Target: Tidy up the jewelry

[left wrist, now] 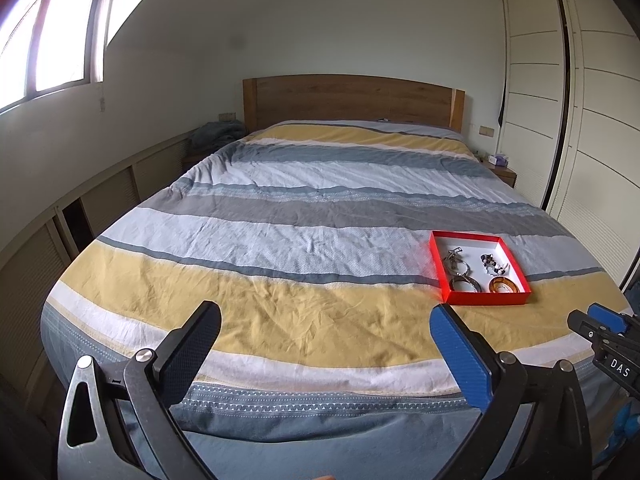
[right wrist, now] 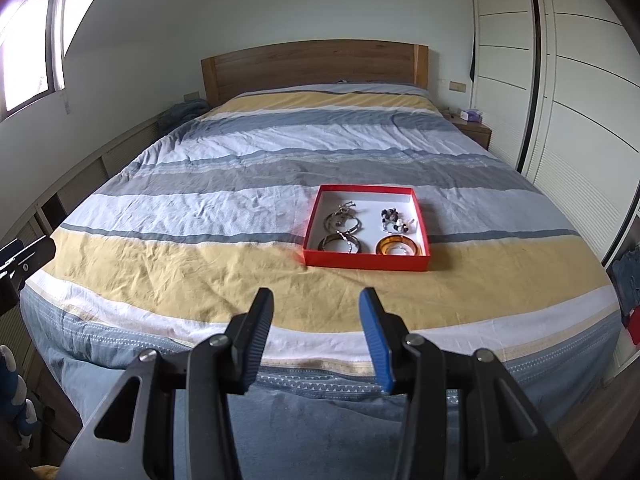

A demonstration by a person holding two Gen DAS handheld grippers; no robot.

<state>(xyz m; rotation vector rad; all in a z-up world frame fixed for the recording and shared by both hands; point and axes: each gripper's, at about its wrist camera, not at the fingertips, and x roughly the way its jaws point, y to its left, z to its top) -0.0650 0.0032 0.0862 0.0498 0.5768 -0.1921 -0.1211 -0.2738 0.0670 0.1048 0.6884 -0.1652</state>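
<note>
A shallow red box [right wrist: 365,261] with a white inside lies on the striped bedspread [right wrist: 200,208], on the right half of the bed's foot end. Inside it are silver bangles [right wrist: 340,222], a darker metal bangle [right wrist: 339,245], a beaded bracelet [right wrist: 394,220] and an amber bangle [right wrist: 398,247]. The left wrist view shows the same red box [left wrist: 486,299] at right. My right gripper [right wrist: 317,302] hovers over the foot of the bed, short of the box, open and empty. My left gripper [left wrist: 325,316] is held wide open further left, also empty. The right gripper [left wrist: 600,322] shows at that view's right edge.
A wooden headboard [right wrist: 316,66] stands at the far end. White wardrobe doors [right wrist: 560,100] line the right side, with a small nightstand [right wrist: 472,128] beside the bed. Low louvred cabinets [left wrist: 60,216] and a window [left wrist: 52,32] run along the left wall.
</note>
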